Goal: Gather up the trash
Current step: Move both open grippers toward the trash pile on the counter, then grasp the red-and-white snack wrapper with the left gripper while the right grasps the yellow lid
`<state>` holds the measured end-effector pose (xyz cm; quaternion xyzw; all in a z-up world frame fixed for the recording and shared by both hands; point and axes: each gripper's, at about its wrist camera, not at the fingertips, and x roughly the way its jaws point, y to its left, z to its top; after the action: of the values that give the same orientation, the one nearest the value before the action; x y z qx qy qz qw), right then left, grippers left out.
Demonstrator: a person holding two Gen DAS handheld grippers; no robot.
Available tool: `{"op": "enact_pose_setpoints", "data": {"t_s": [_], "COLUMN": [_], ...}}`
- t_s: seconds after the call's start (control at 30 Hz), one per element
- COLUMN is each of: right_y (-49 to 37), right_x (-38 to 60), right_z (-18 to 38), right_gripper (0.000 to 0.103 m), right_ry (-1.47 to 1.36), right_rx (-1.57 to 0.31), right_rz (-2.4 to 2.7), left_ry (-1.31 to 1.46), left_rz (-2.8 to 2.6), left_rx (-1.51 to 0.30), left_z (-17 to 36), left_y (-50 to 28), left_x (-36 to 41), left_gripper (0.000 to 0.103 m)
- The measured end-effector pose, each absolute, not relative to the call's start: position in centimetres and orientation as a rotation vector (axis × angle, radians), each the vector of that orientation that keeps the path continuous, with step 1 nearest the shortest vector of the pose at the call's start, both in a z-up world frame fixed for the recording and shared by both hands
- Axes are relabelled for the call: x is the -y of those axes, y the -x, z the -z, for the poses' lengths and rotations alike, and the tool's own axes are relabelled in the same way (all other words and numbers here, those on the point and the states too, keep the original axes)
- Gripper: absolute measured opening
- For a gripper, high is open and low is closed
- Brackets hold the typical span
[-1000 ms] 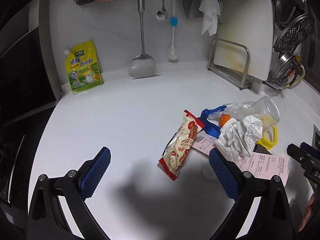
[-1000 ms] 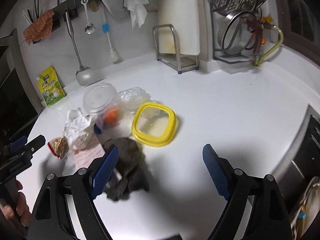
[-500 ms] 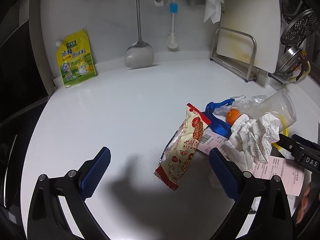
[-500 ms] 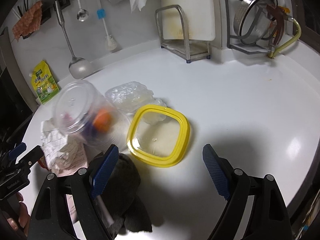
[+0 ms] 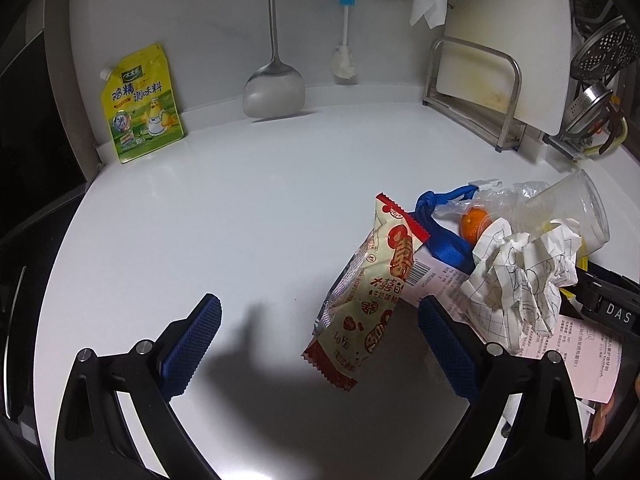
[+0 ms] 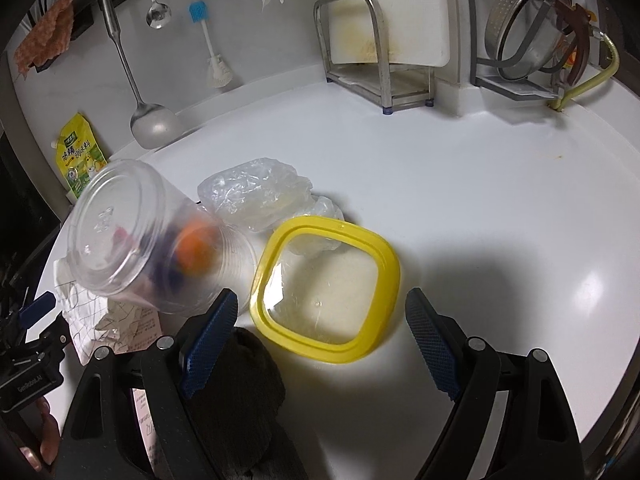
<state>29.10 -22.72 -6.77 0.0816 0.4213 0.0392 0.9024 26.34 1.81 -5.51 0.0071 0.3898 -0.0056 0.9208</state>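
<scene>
Down low over the white counter, the left gripper stands spread wide with nothing between its blue pads. A red-and-cream snack wrapper lies just inside its right finger, slanting away from the gripper, its far end resting on a printed receipt. Beyond the wrapper sit a blue strap, a small orange fruit and a clear plastic jar lying on its side. A crumpled sheet of checked paper touches the jar's near side.

Across the same heap, the right gripper is likewise wide open and grips nothing. Its left finger hangs over a dark grey cloth, just beside the jar, which looks blurred here. Between the two fingers lies a yellow-rimmed square lid, flat on the counter and touching the jar's side. Crinkled clear plastic wrap sits behind the lid, also against the jar.

Farther from the jar, along the back wall, a yellow seasoning pouch leans upright, a metal spatula hangs, and a cutting board stands in a metal rack.
</scene>
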Motion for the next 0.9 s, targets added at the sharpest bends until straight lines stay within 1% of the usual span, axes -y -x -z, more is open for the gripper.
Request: {"op": "enact_pose_setpoints", "data": {"t_s": [0.13, 0.23, 0.4, 0.43, 0.47, 0.5, 0.53, 0.57, 0.63, 0.67, 0.7, 0.73, 0.77, 0.8, 0.9], "right_y": [-28.9, -28.8, -28.6, -28.5, -28.4, -28.4, -28.4, -28.3, -28.1, -28.0, -28.0, -27.9, -27.8, -27.6, -27.0], "right_x": [22.7, 22.5, 22.5, 22.6, 22.6, 22.6, 22.7, 22.7, 22.8, 22.9, 22.9, 23.0, 23.1, 23.1, 23.2], "right_z": [6.8, 6.8, 6.8, 6.7, 6.7, 6.7, 6.7, 6.7, 6.6, 6.6, 6.5, 6.5, 6.4, 6.3, 6.1], "right_gripper": [0.081, 0.071, 0.071, 0.071, 0.071, 0.071, 0.071, 0.07, 0.07, 0.07, 0.07, 0.07, 0.07, 0.07, 0.07], "right_ry": [-0.172, -0.155, -0.161, -0.166, -0.168, -0.168, -0.167, -0.17, -0.176, -0.18, -0.183, -0.186, -0.189, -0.191, -0.196], "right_rx": [-0.864, -0.863, -0.855, -0.849, -0.847, -0.846, -0.847, -0.845, -0.841, -0.839, -0.837, -0.836, -0.832, -0.828, -0.814], "right_rz": [-0.084, -0.084, -0.093, -0.091, -0.091, -0.091, -0.091, -0.092, -0.094, -0.095, -0.095, -0.096, -0.096, -0.097, -0.1], "left_ry": [-0.017, -0.018, -0.025, -0.028, -0.034, -0.044, -0.049, -0.051, -0.044, -0.036, -0.029, -0.023, -0.013, -0.003, 0.022], "left_rz": [0.018, 0.012, 0.02, 0.026, 0.031, 0.036, 0.041, 0.048, 0.058, 0.066, 0.071, 0.074, 0.079, 0.083, 0.09], "left_rx": [-0.821, -0.828, -0.818, -0.814, -0.814, -0.823, -0.831, -0.839, -0.844, -0.846, -0.851, -0.854, -0.856, -0.854, -0.838], "left_z": [5.8, 5.9, 5.8, 5.8, 5.8, 5.9, 6.1, 6.2, 6.3, 6.3, 6.4, 6.4, 6.4, 6.4, 6.1], "left_y": [-26.9, -27.4, -27.6, -27.5, -27.5, -27.6, -27.6, -27.7, -27.7, -27.7, -27.7, -27.7, -27.7, -27.7, -27.2], "left_x": [-1.6, -1.5, -1.5, -1.4, -1.3, -1.1, -1.0, -0.9, -0.9, -1.0, -1.1, -1.3, -1.4, -1.5, -2.0], "left_gripper": [0.097, 0.097, 0.094, 0.09, 0.082, 0.078, 0.07, 0.067, 0.056, 0.052, 0.046, 0.037, 0.032, 0.029, 0.029]}}
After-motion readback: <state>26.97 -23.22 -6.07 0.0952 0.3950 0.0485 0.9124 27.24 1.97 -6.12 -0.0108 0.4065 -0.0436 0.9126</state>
